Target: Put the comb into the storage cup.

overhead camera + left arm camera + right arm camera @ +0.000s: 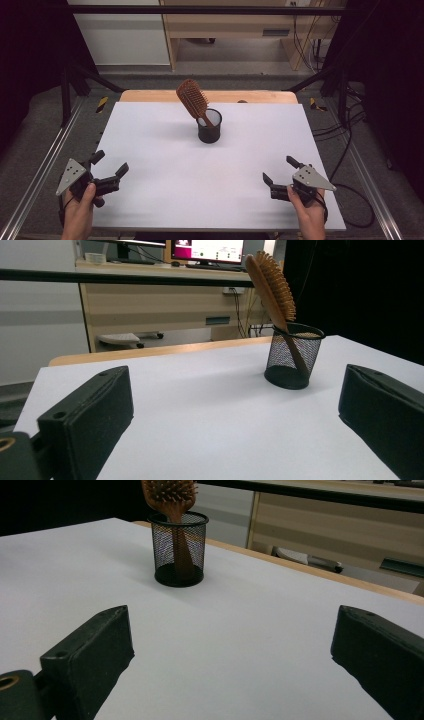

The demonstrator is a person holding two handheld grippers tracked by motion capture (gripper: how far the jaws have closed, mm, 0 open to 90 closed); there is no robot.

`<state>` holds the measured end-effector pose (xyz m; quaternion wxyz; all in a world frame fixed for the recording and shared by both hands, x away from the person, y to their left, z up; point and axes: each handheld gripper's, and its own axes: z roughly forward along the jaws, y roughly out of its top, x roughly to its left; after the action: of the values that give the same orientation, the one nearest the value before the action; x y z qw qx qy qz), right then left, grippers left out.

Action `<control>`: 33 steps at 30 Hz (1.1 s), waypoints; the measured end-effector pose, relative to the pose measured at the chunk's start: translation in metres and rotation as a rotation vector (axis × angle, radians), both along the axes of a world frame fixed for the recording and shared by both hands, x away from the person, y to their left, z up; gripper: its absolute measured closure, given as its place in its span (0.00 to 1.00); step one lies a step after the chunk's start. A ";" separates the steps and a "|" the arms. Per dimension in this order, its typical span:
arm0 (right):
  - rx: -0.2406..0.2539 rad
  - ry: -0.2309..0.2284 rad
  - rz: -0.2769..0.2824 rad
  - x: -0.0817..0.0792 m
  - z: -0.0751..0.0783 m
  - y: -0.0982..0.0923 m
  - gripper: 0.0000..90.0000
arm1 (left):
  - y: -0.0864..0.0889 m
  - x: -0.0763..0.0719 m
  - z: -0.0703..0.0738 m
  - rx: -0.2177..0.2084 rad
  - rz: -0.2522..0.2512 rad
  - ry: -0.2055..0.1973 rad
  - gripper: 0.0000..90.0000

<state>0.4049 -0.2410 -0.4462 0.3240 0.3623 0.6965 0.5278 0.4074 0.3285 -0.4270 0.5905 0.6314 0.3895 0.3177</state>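
Two grippers nearest the camera, each in one hand: left gripper (109,164) & right gripper (280,169), both w/ jaws spread wide, nothing held, well apart from the cup. One black mesh cup (209,126) stands upright mid-table (165,170), w/ one wooden hairbrush (193,100) handle-down inside, head leaning out. No readable writing.

A white sheet covers the surface (165,165), its pale wooden edge (150,96) showing at the far side — beyond it a grey floor (235,67), a light wooden desk (225,25) carrying monitors (207,249), and a white cabinet (120,35) — black curtains (30,50) darken both sides
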 end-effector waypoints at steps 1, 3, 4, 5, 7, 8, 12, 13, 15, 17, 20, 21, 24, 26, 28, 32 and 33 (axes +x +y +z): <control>-0.001 0.001 0.001 0.000 0.000 0.000 0.04 | -0.001 0.000 0.000 0.004 -0.003 -0.001 0.02; 0.000 0.001 0.003 0.000 0.000 0.000 0.04 | -0.003 0.000 0.000 0.020 -0.006 -0.004 0.02; -0.001 0.001 0.003 0.000 0.000 0.000 0.04 | -0.003 0.000 0.000 0.020 -0.009 -0.004 0.02; -0.001 0.001 0.004 0.000 0.000 0.000 0.04 | -0.004 0.000 -0.001 0.023 -0.012 -0.005 0.02; 0.001 0.001 0.005 0.000 0.000 0.000 0.04 | -0.006 -0.001 -0.001 0.029 -0.016 -0.006 0.02; 0.001 0.001 0.005 0.000 -0.001 0.000 0.04 | -0.007 -0.001 -0.001 0.033 -0.020 -0.006 0.02; 0.000 0.000 0.008 0.000 -0.001 0.000 0.04 | -0.011 -0.002 -0.002 0.037 -0.032 -0.006 0.02; 0.001 0.000 0.008 0.000 -0.001 0.000 0.04 | -0.012 -0.002 -0.003 0.039 -0.034 -0.006 0.02; 0.003 0.001 0.009 0.000 -0.001 0.000 0.04 | -0.014 -0.003 -0.003 0.041 -0.039 -0.007 0.02; 0.005 0.000 0.008 0.000 -0.001 0.000 0.04 | -0.016 -0.003 -0.003 0.045 -0.046 -0.009 0.02; 0.008 0.001 0.010 0.001 -0.001 -0.001 0.04 | -0.019 -0.004 -0.003 0.050 -0.057 -0.011 0.02; 0.009 0.001 0.011 0.001 -0.001 -0.001 0.04 | -0.020 -0.004 -0.004 0.052 -0.060 -0.011 0.02; 0.010 0.000 0.012 0.001 -0.002 -0.001 0.04 | -0.024 -0.005 -0.004 0.056 -0.071 -0.009 0.02; 0.012 0.000 0.014 0.001 -0.002 -0.001 0.04 | -0.026 -0.005 -0.005 0.059 -0.077 -0.009 0.02; 0.014 0.000 0.016 0.001 -0.002 -0.001 0.04 | -0.028 -0.006 -0.006 0.062 -0.080 -0.011 0.02; 0.028 -0.002 0.015 0.001 -0.002 -0.002 0.04 | -0.032 -0.008 -0.008 0.067 -0.084 -0.013 0.02; 0.032 -0.004 0.014 0.001 -0.002 -0.002 0.04 | -0.033 -0.008 -0.008 0.067 -0.085 -0.015 0.02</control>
<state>0.4059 -0.2434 -0.4486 0.3159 0.3617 0.6900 0.5416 0.3992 0.2954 -0.4348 0.5849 0.6643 0.3471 0.3101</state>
